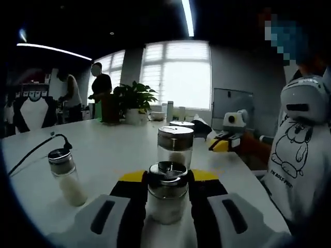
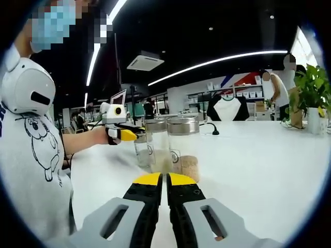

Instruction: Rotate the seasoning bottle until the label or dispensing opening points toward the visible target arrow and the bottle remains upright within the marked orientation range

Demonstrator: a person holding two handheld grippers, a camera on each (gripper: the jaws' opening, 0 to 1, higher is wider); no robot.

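Clamped between the left tongs (image 1: 168, 199), a seasoning bottle (image 1: 167, 192) with white powder stands upright on the white worktop (image 1: 114, 150). Left of it stands a smaller shaker (image 1: 66, 176); behind it, another jar (image 1: 175, 145). Right tongs (image 2: 165, 181) are clenched on nothing, two jars (image 2: 170, 146) just ahead.

Second jar (image 1: 175, 146) stands just behind the held bottle (image 1: 167, 199), blocking forward travel. Third jar (image 1: 65, 175) left; table (image 1: 103, 155) between is passable.
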